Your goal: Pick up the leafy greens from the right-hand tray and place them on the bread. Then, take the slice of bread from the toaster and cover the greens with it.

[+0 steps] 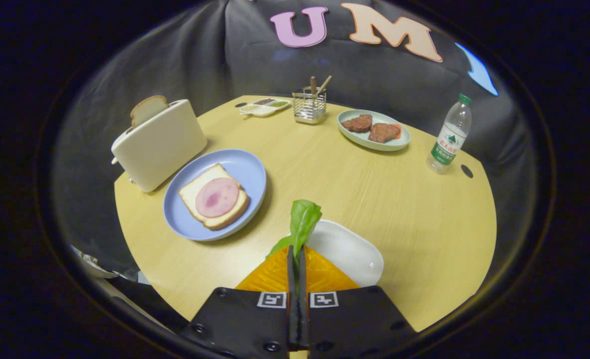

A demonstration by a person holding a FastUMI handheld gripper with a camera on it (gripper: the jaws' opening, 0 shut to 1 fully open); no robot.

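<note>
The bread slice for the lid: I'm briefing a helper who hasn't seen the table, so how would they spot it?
Find the cream toaster at the table's far left, behind the blue plate. The bread slice stands upright in its slot, bare, unlike the ham-topped slice lying flat on the plate.

Bare table (325,169) ahead — toaster (158,144) left

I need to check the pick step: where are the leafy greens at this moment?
In the gripper view the leafy greens stand up between the closed fingers of the gripper, over the white tray, right of the blue plate with the bread.
</note>
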